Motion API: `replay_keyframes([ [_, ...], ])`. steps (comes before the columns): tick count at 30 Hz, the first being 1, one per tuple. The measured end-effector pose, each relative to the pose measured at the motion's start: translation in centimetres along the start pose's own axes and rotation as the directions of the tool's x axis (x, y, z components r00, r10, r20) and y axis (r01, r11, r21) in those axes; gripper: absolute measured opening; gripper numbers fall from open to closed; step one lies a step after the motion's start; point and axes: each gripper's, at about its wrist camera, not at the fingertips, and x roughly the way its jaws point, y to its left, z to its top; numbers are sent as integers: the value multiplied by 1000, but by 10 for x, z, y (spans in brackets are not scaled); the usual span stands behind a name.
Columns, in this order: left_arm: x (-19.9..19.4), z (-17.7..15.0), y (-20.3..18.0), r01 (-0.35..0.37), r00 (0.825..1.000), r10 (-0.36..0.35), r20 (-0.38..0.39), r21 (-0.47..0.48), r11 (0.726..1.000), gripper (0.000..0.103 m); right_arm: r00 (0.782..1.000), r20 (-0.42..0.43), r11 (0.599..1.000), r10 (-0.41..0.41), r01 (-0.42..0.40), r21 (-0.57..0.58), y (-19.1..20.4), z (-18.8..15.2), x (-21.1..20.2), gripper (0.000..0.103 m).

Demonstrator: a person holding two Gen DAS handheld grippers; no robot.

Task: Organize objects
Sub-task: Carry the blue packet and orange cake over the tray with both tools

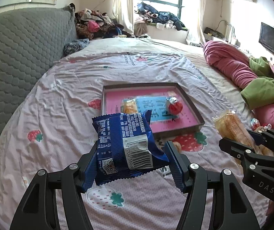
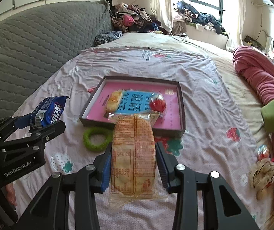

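Item 1: my left gripper [image 1: 131, 163] clamped a blue snack packet [image 1: 125, 141] by its sides, held above the bedsheet [image 1: 60, 115].

Item 2: my right gripper [image 2: 134, 164] was closed on a clear-wrapped yellow cake [image 2: 134, 153], aimed trayward.

Item 3: green ring [image 2: 96, 137], loose just before the rim.

Item 4: shallow tray [image 2: 181, 103], holding a small cake [image 2: 115, 99] and red ball [image 2: 157, 104]; I judged its near strip free, low walls easily cleared.

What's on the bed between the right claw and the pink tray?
A green ring lies on the sheet before the pink tray, left of the right claw and its yellow packet. It shows in the right wrist view.
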Motion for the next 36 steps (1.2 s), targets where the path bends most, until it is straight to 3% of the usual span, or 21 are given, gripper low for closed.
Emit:
replay_keyframes([
  [22,22,61,-11,-14,999,13,47,16,1000,67,999,54,1000,-5,6,-9,-16,57,9,42],
  [36,47,81,-6,-30,998,29,53,21,999,67,997,79,1000,11,-10,-16,-16,83,27,42],
])
